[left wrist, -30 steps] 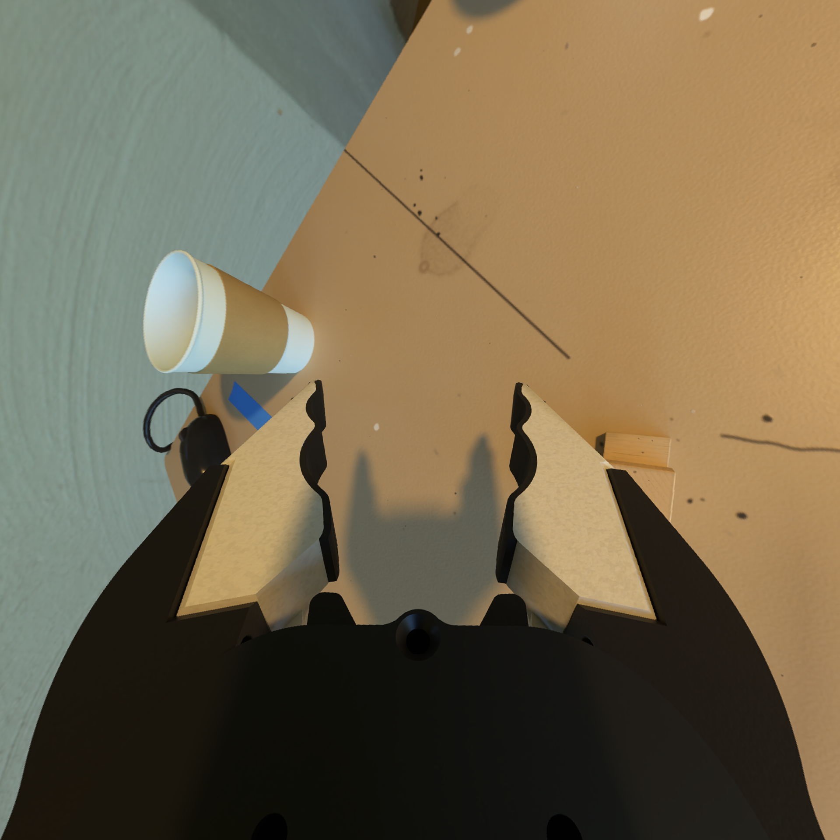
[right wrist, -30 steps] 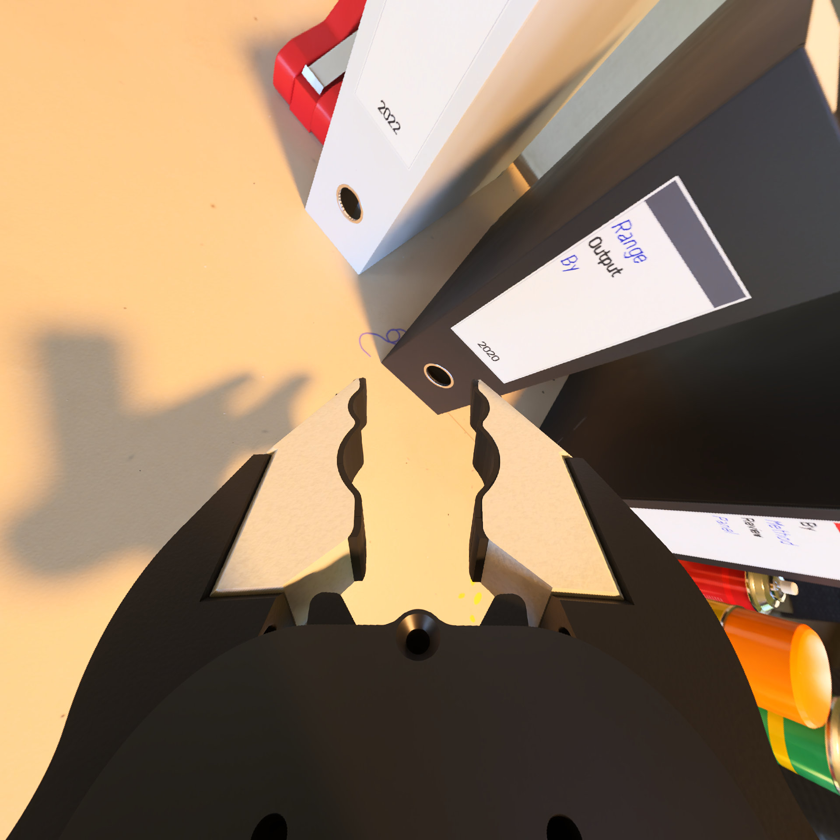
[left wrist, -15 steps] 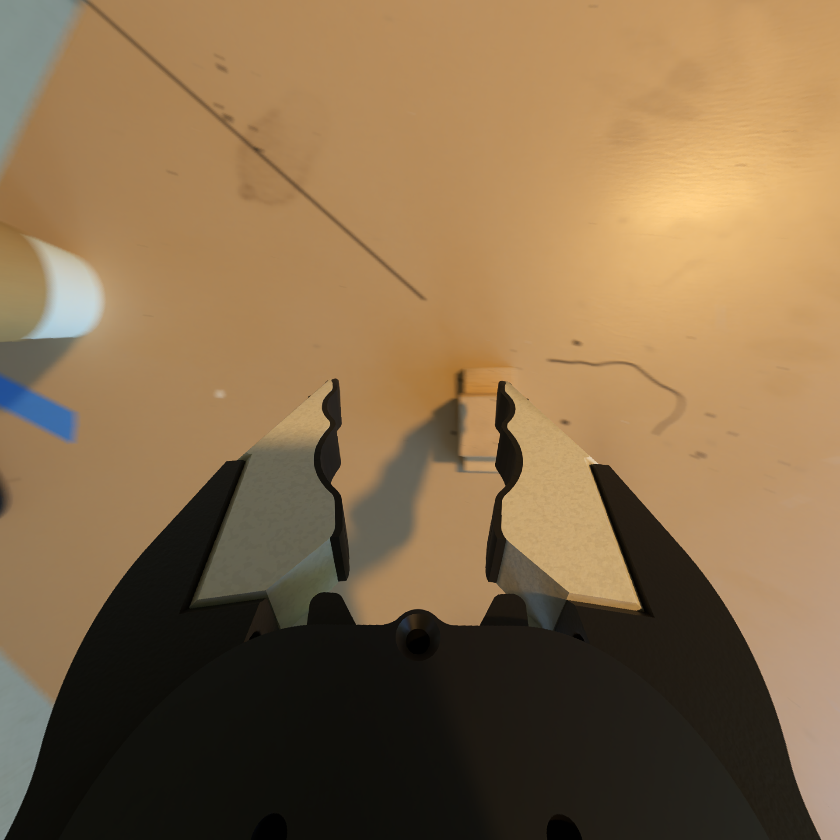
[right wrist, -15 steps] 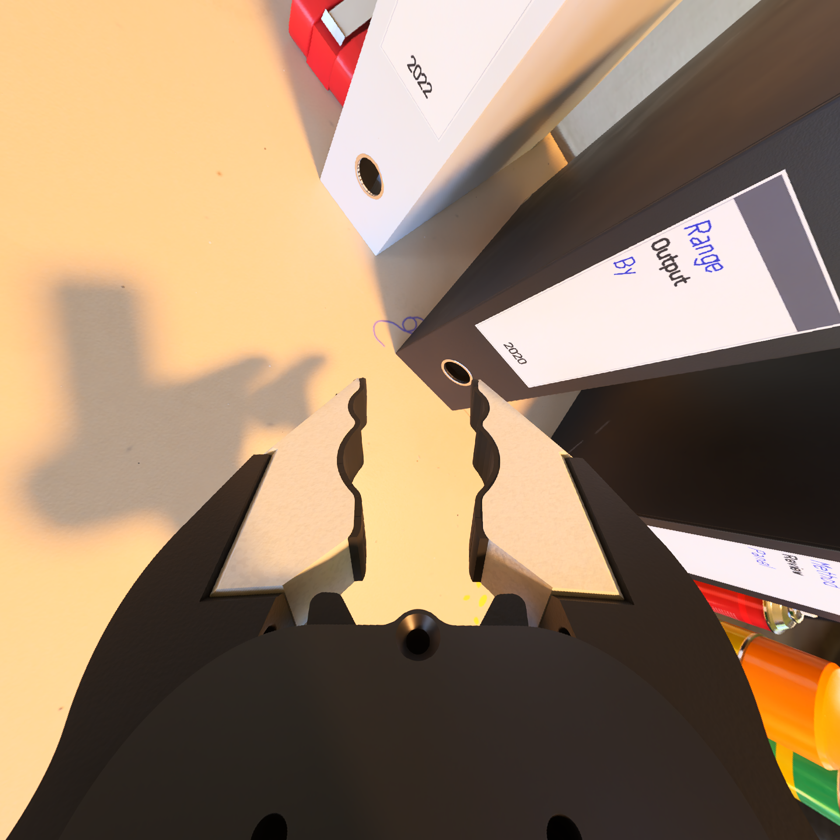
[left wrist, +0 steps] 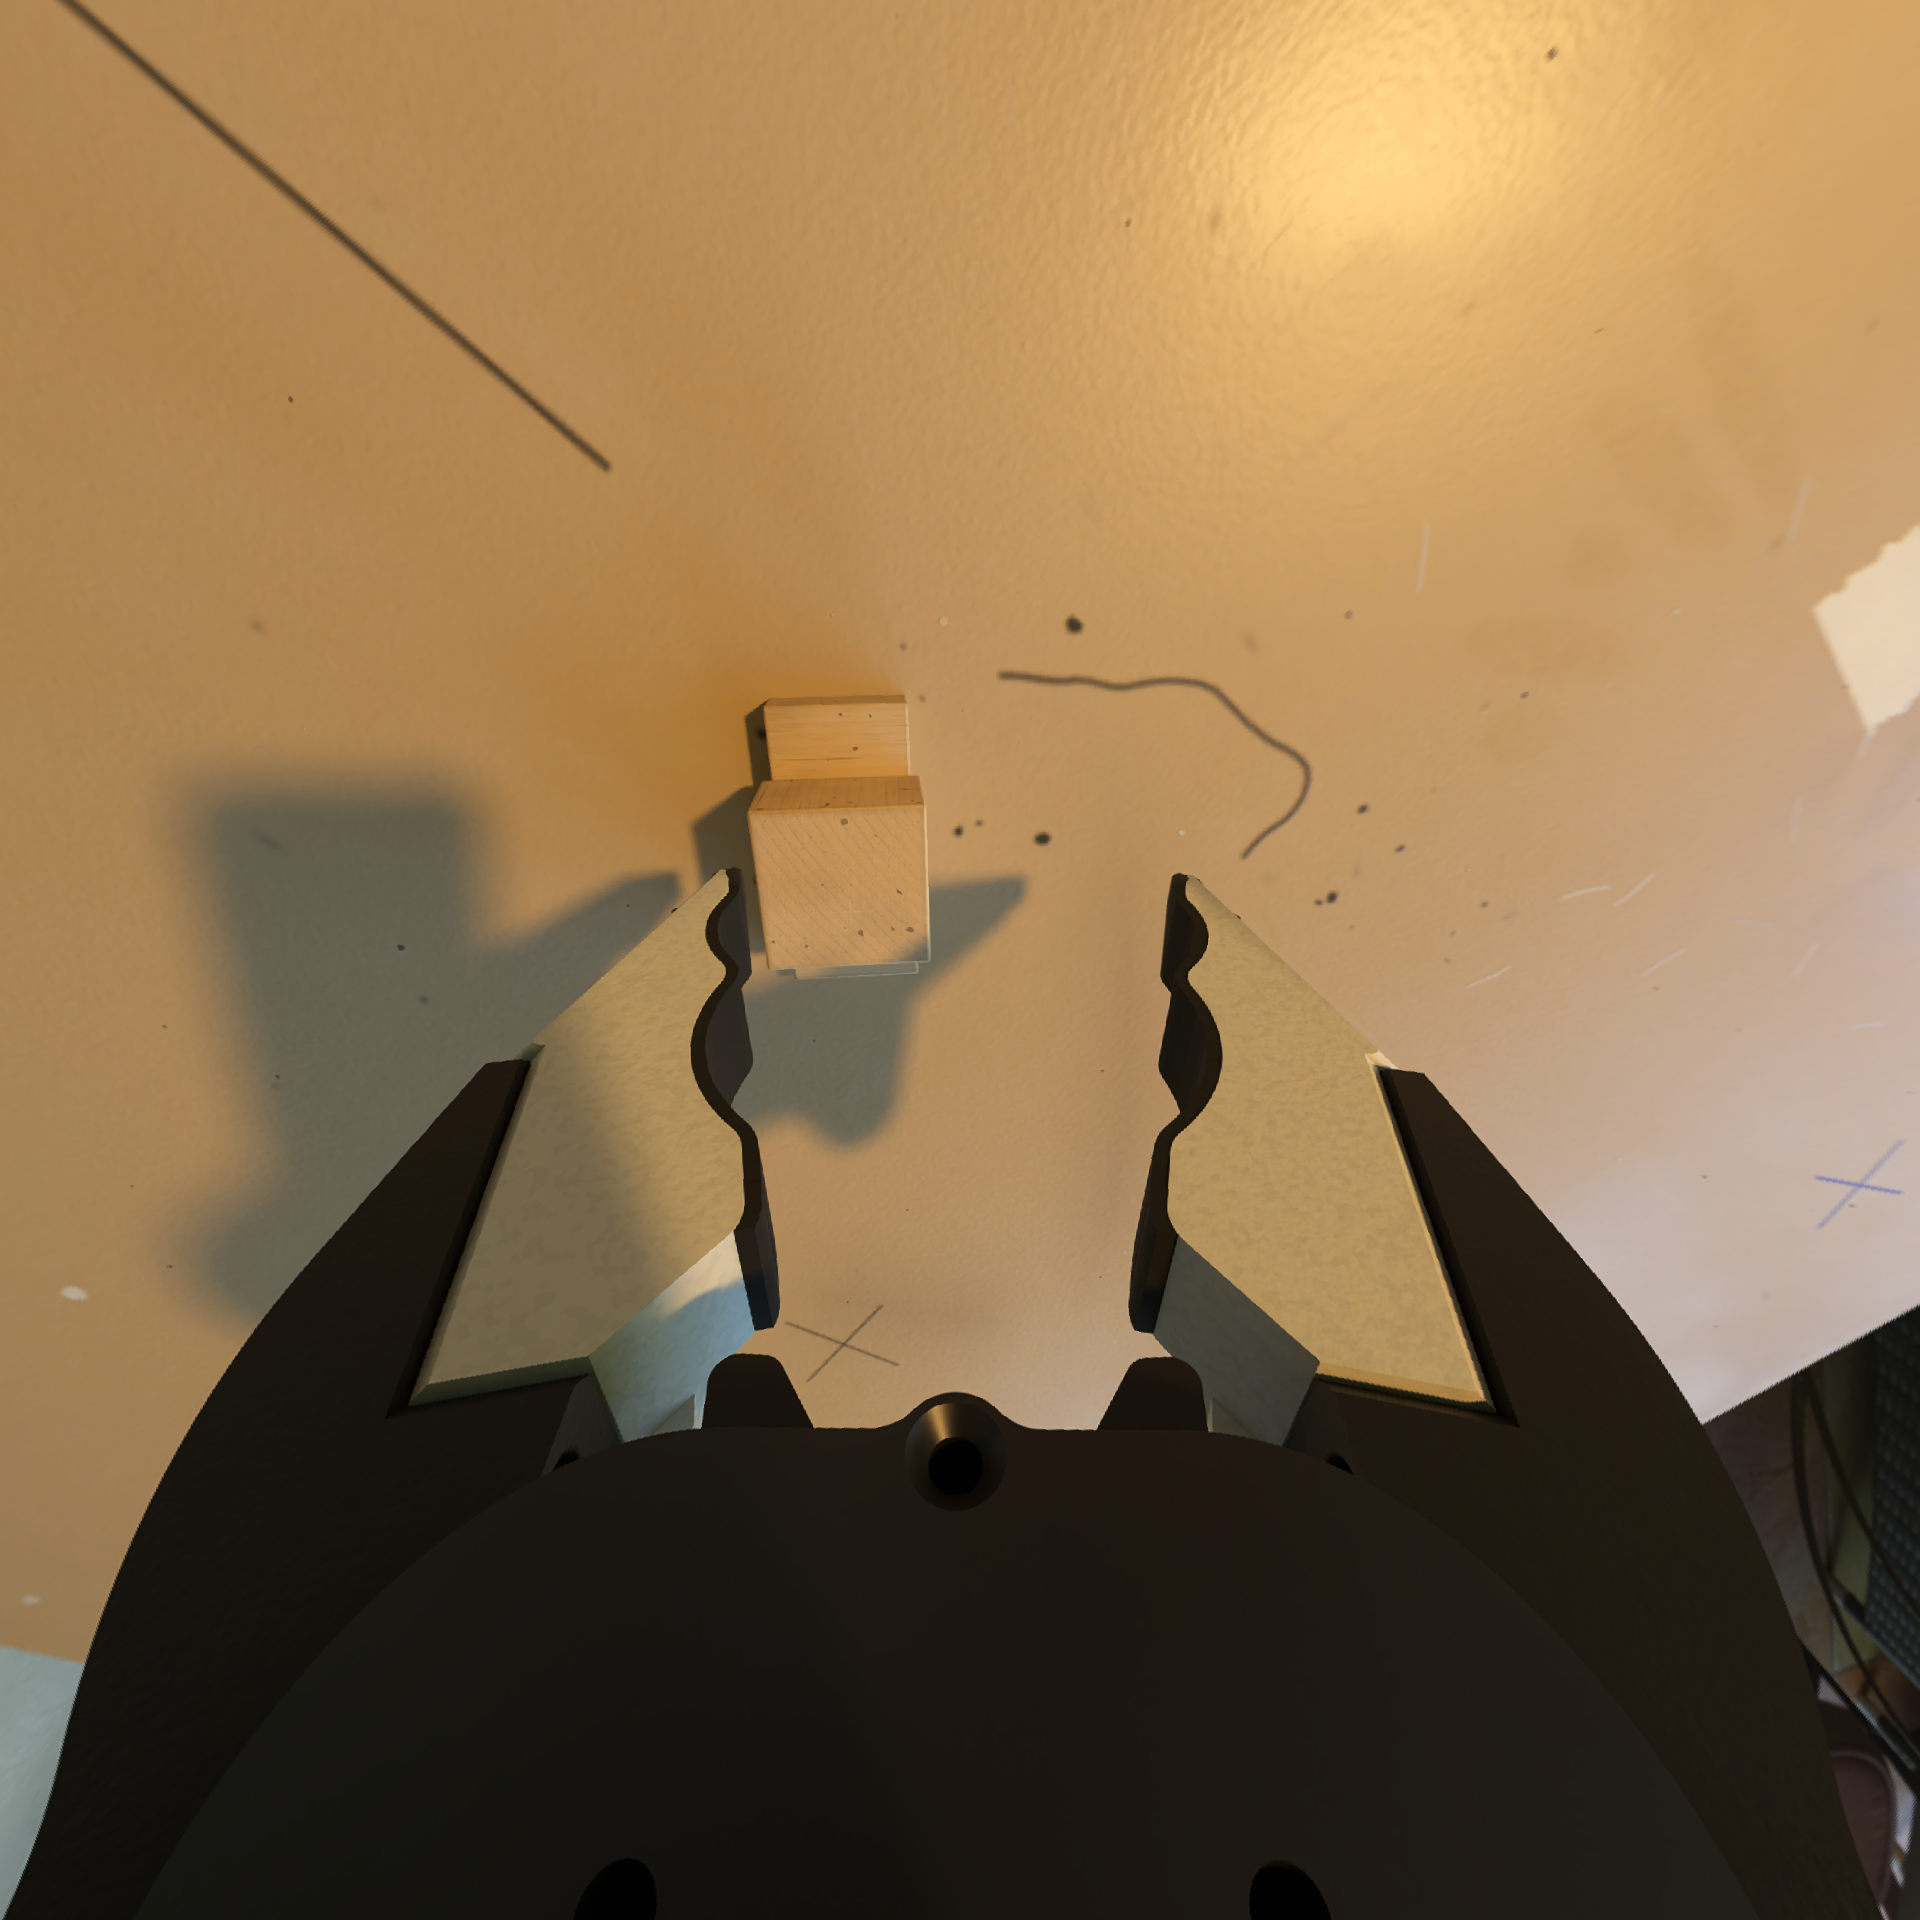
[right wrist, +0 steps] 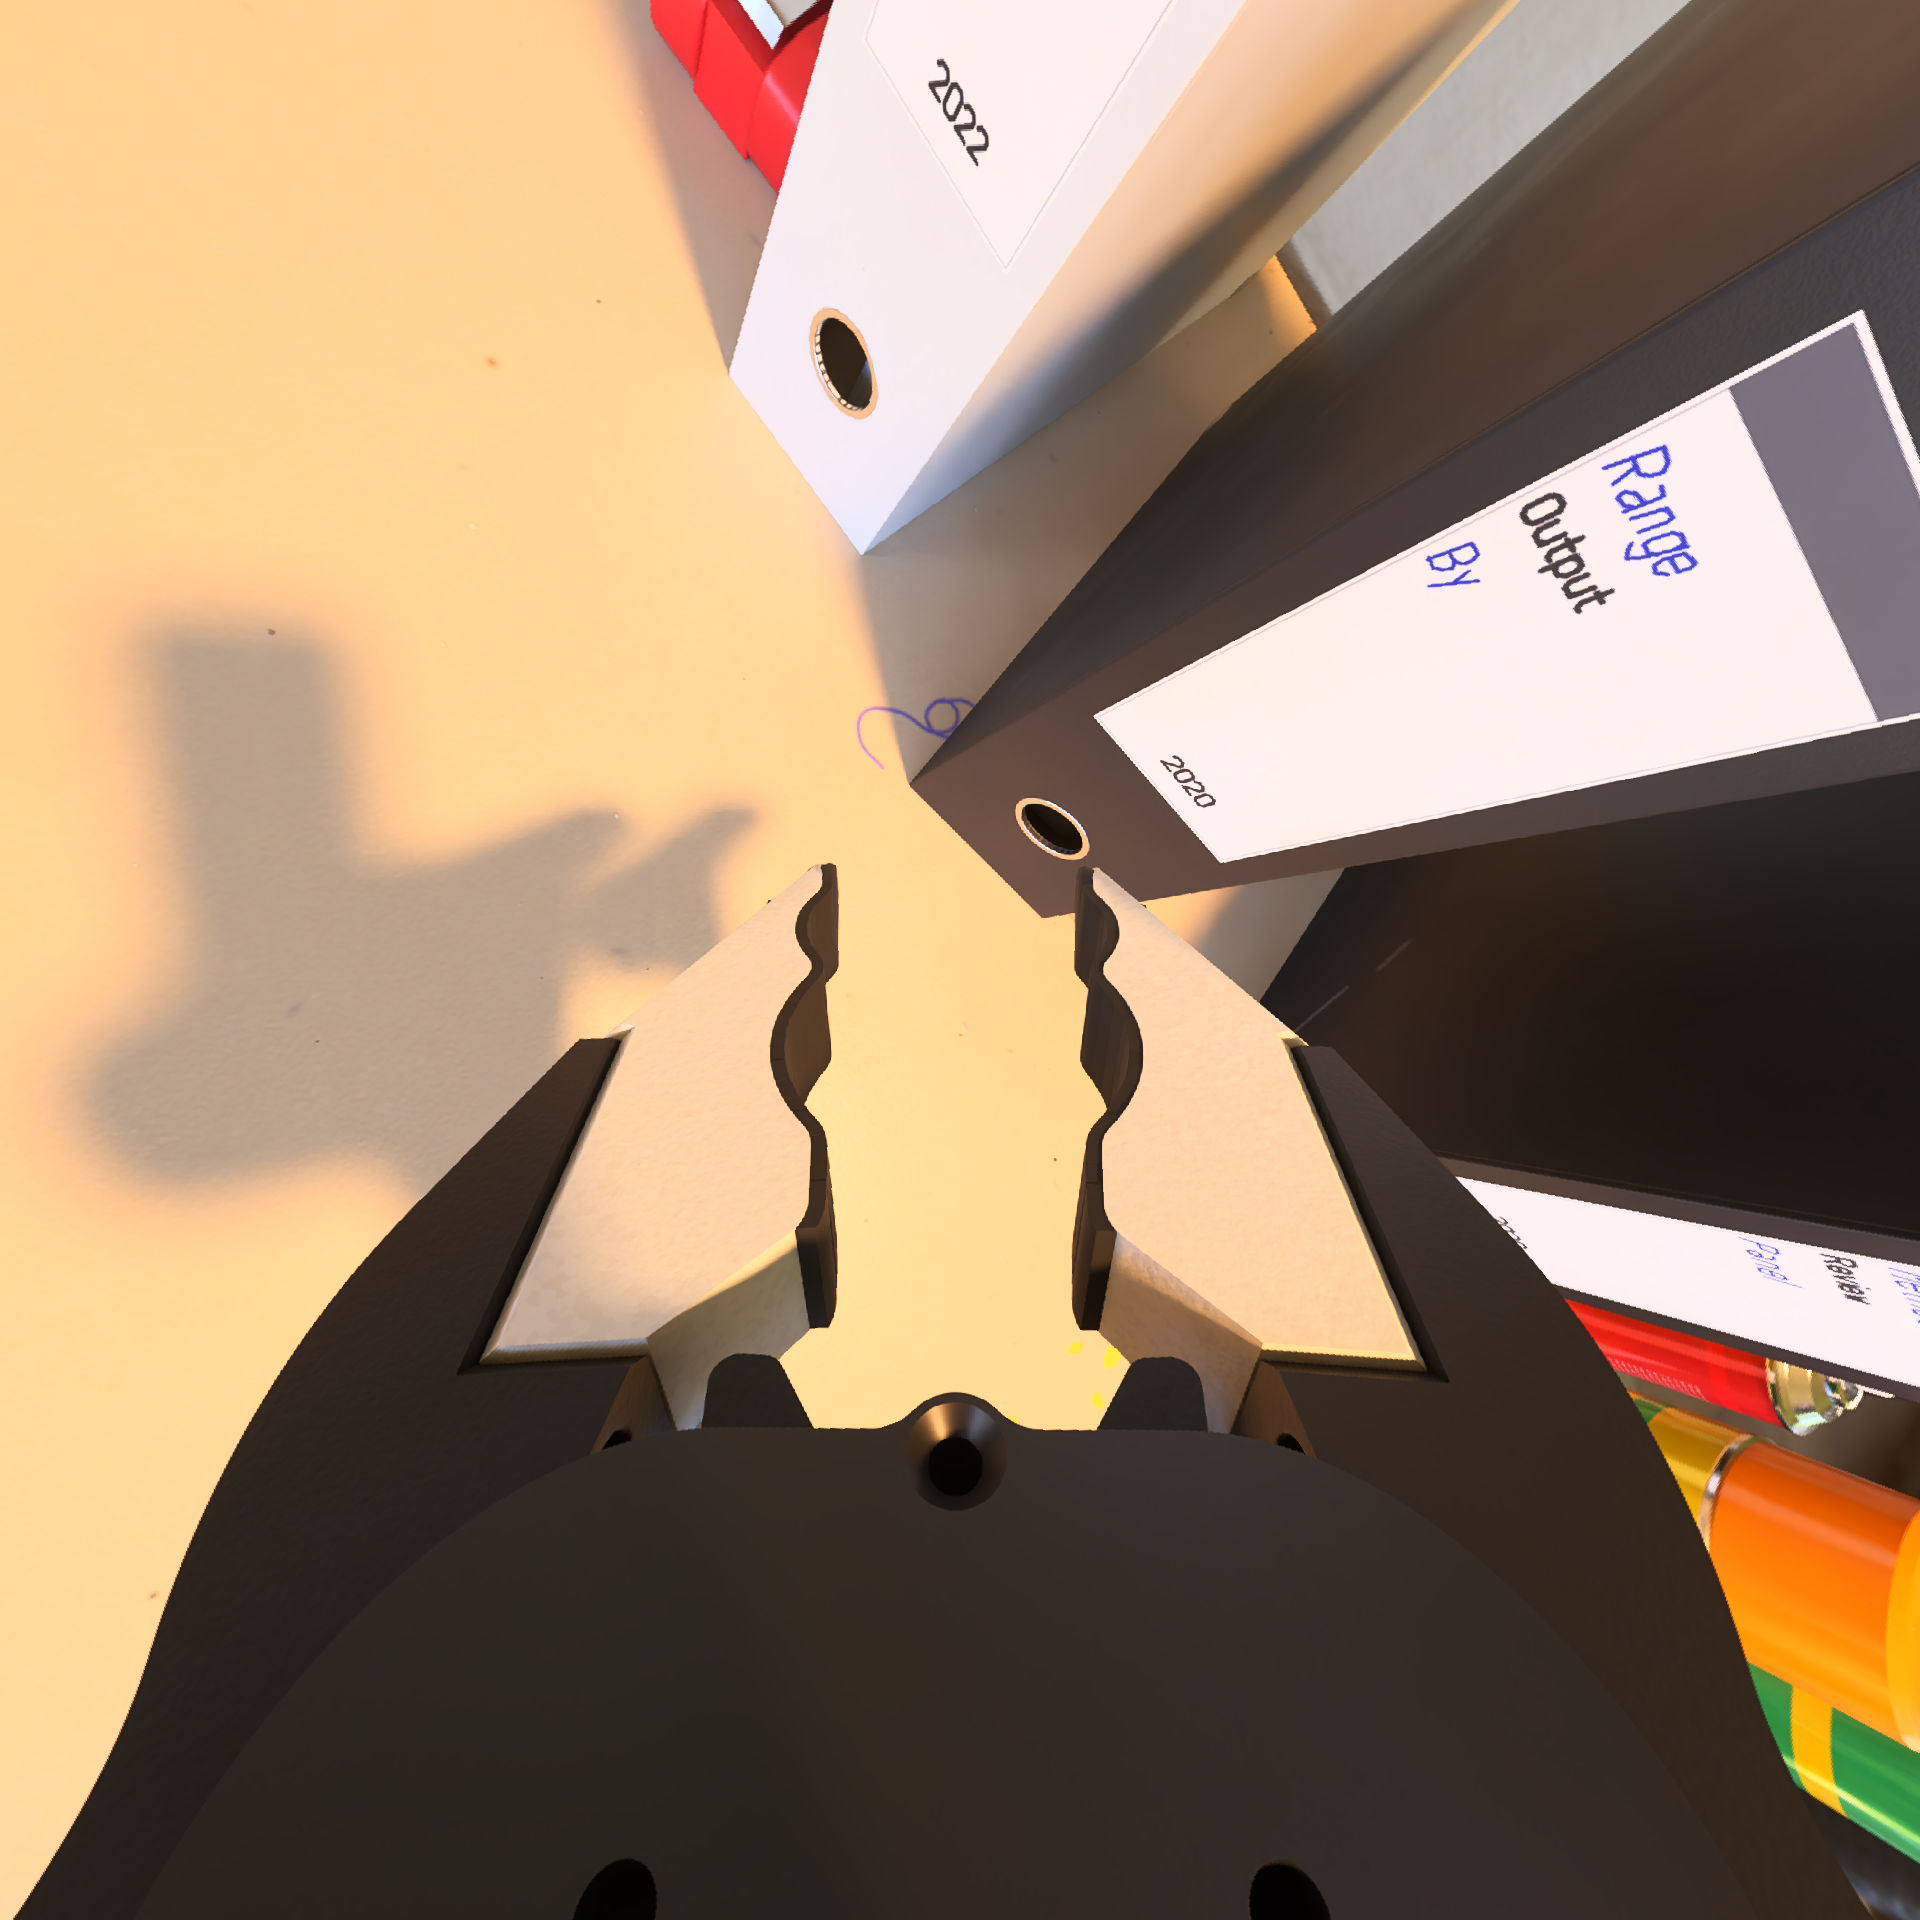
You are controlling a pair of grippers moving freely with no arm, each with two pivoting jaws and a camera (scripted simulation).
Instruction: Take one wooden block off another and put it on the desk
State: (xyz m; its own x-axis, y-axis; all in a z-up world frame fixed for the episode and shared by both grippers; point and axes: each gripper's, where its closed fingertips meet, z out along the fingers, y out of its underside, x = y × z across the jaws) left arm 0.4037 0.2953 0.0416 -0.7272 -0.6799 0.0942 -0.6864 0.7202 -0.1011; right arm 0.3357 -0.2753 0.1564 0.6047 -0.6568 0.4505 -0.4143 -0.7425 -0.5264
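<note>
My left gripper [left wrist: 954, 883] hangs open over the desk [left wrist: 1143, 312]; the top block [left wrist: 837, 871] sits stacked just off its left fingertip. My right gripper [right wrist: 954, 883], parted and empty, nears a black binder [right wrist: 1455, 665].

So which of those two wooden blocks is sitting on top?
The nearer wooden block, beside the left gripper's open fingers. It looks bigger and overlaps the farther wooden block, and a sliver of something shows under its near edge.

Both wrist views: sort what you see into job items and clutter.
Job:
- top wooden block
- second wooden block beyond it
- desk
- left gripper, open

Clutter:
- white binder
- black binder
- red object
- orange can
- right gripper, open, holding nothing
</note>
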